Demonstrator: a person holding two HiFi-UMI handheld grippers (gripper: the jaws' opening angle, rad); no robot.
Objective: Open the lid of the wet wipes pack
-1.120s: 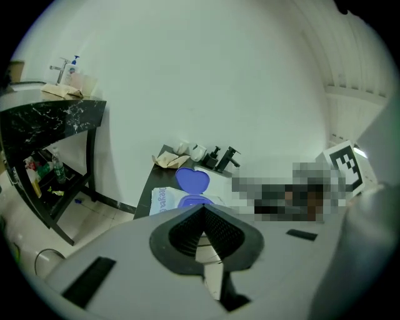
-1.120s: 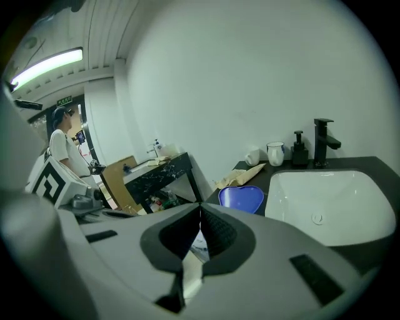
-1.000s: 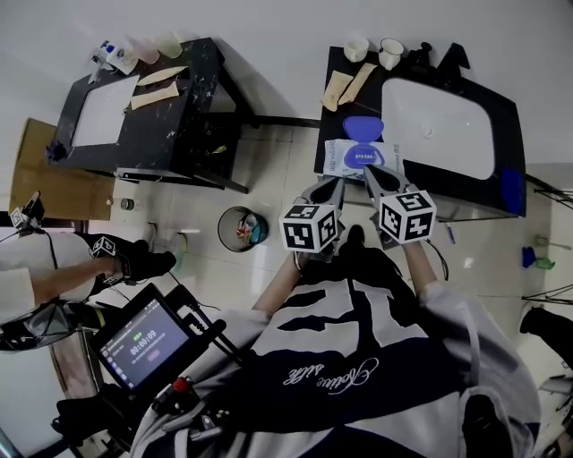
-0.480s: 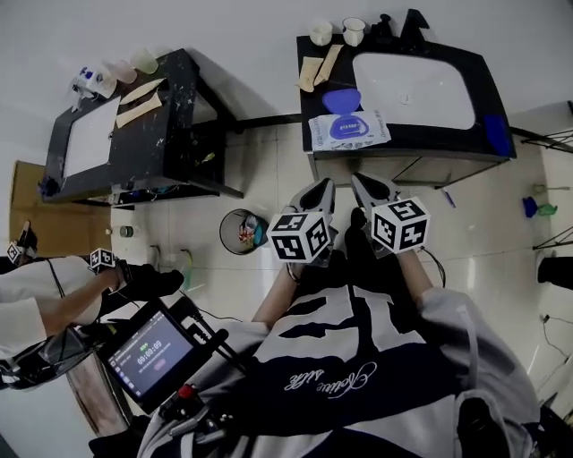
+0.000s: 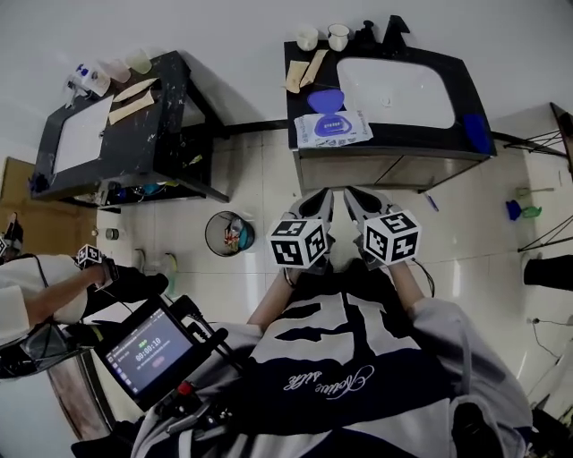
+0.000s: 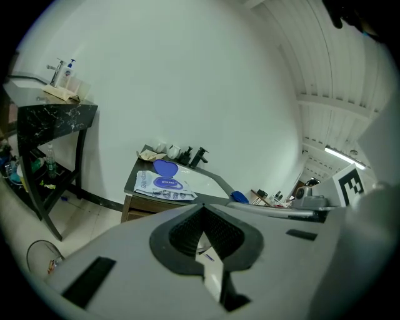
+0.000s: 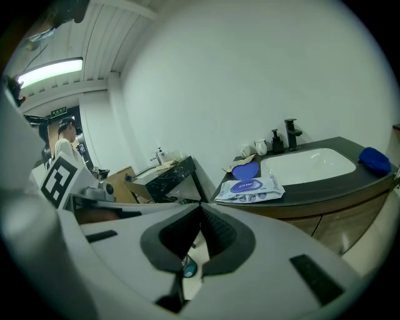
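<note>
The white and blue wet wipes pack (image 5: 332,129) lies on the black counter (image 5: 304,85) left of the sink, its blue lid (image 5: 327,99) flipped up and open. Both grippers hang over the floor, well short of the counter and apart from the pack. My left gripper (image 5: 322,197) is shut with nothing in it, and so is my right gripper (image 5: 350,194) beside it. The pack (image 6: 164,185) and its raised lid (image 6: 164,167) show far off in the left gripper view. In the right gripper view the pack (image 7: 250,188) and lid (image 7: 244,169) are equally distant.
A white sink basin (image 5: 397,89), two cups (image 5: 307,38), a black tap (image 5: 395,27) and a blue cloth (image 5: 475,132) share the counter. A black marble table (image 5: 170,116) stands left, a waste bin (image 5: 226,233) on the floor. Another person (image 5: 36,286) and a screen (image 5: 143,344) are lower left.
Both grippers have drawn back from the pack and the counter, which now lie farther away. The lid stays open and the pack has not moved.
</note>
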